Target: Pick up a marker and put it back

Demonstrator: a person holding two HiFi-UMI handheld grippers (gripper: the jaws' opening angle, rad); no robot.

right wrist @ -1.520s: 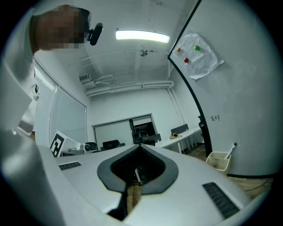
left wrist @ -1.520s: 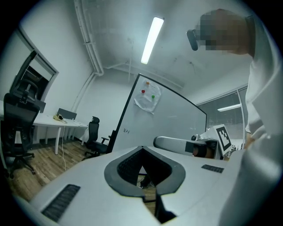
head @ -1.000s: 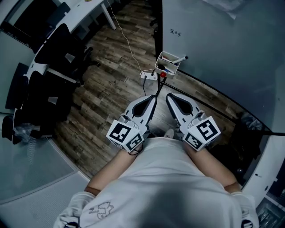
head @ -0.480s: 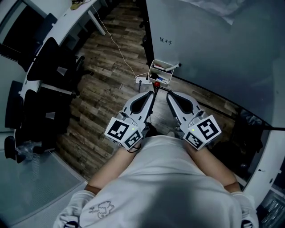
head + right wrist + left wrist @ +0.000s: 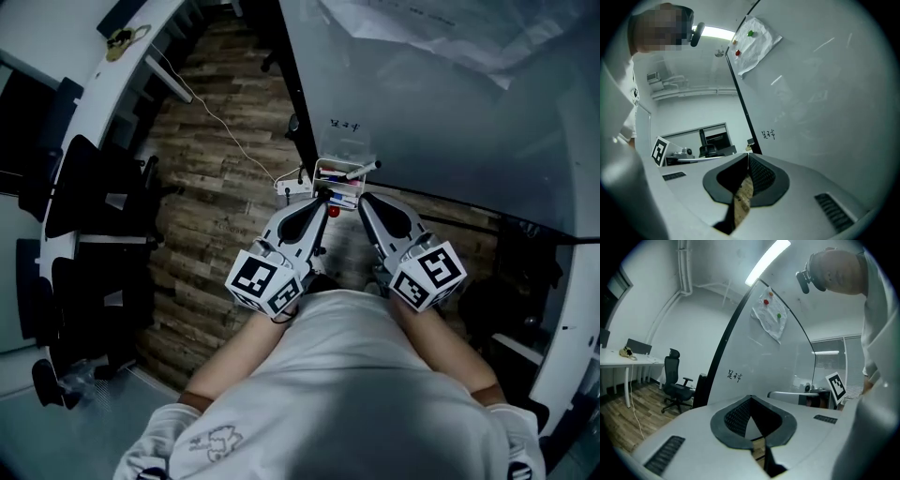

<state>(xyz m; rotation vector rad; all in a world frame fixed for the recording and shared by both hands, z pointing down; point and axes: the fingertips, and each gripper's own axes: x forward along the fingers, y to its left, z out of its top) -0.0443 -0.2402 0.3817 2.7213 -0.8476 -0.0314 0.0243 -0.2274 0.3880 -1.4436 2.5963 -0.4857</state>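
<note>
A small clear tray (image 5: 341,175) hangs at the foot of the whiteboard (image 5: 441,103) and holds several markers. One marker (image 5: 361,170) with a dark cap lies across its top and sticks out to the right. My left gripper (image 5: 323,196) and right gripper (image 5: 365,199) are held side by side just short of the tray, tips pointing at it. Both are shut with nothing between the jaws. In the left gripper view the tips (image 5: 750,396) meet in front of the board; the right gripper (image 5: 747,154) shows the same. The tray is hidden in both gripper views.
Small handwriting (image 5: 734,376) marks the board above the tray. A white power strip (image 5: 294,187) and its cable (image 5: 220,134) lie on the wood floor to the left. Office chairs (image 5: 89,202) and a white desk (image 5: 98,80) stand at the left; a dark stand (image 5: 525,272) is at the right.
The person has moved closer to the whiteboard, so the marker tray now sits right in front of both gripper tips. Both grippers stay shut and empty.
</note>
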